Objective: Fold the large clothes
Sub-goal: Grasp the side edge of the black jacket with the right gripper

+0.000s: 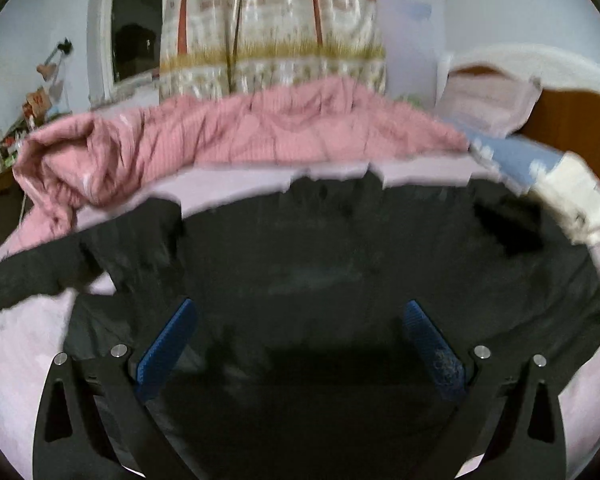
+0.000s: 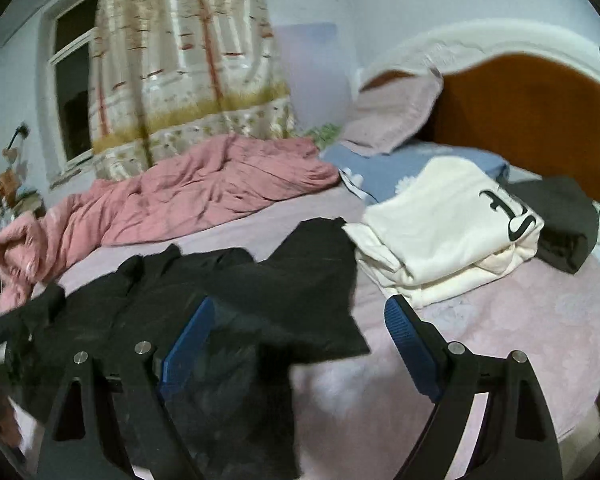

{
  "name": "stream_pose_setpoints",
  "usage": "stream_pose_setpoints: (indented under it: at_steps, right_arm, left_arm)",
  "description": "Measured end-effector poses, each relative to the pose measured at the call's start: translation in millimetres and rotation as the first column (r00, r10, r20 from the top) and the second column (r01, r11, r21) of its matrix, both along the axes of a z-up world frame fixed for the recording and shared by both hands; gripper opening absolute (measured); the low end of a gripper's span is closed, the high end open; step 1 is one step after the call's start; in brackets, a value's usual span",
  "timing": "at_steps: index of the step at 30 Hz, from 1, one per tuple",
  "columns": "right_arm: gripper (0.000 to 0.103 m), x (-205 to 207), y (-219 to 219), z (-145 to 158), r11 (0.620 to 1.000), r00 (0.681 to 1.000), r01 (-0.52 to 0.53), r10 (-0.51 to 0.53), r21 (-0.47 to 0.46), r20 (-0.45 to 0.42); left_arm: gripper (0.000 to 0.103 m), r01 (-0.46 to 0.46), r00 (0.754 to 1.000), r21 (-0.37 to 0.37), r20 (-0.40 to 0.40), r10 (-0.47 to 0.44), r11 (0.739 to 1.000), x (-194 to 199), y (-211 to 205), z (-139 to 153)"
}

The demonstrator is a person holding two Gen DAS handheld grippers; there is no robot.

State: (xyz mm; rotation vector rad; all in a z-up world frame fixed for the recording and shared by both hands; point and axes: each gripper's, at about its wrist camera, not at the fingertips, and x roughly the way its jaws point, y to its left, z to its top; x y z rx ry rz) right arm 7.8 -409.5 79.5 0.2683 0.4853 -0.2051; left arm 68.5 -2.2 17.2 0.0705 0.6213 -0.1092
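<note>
On the pink-sheeted bed [image 2: 500, 320]: large black fabric garment [image 1: 320, 248] spread out, unfolded | left hand-held gripper [image 1: 300, 344], right hand-held gripper [image 2: 296, 344] both agape, empty | next: likely pinch an edge.

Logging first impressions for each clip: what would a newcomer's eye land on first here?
A black garment spread over the pale pink bed fills the foreground, with both claws, left claw and right claw, open above it and gripping nothing. Behind it a rumpled pink quilt runs along the far side below a patterned curtain. A folded white top lies to the right near the orange headboard.
</note>
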Motion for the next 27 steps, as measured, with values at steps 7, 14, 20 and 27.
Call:
stream_pose_setpoints:
  at_steps: [7, 14, 20, 27]
  right_arm:
    - [0.088, 100, -73, -52, 0.962, 0.99, -0.026, 0.063, 0.272, -0.128]
    - [0.082, 145, -109, -112, 0.852, 0.978, -0.053, 0.15, 0.52, -0.146]
    - [0.007, 152, -86, -115, 0.854, 0.963, -0.153, 0.242, 0.497, -0.119]
    - [0.004, 98, -22, -36, 0.93, 0.966, -0.259, 0.248, 0.26, 0.075]
  left_arm:
    - [0.103, -0.045, 0.992, -0.032, -0.122, 0.041, 0.998, 24, 11, -36]
    - [0.103, -0.051, 0.991, 0.001, -0.123, 0.051, 0.999, 24, 5, -40]
    - [0.103, -0.055, 0.991, -0.014, -0.125, 0.053, 0.998, 24, 7, -38]
    - [0.103, -0.044, 0.995, -0.056, -0.089, 0.039, 0.997, 11, 10, -24]
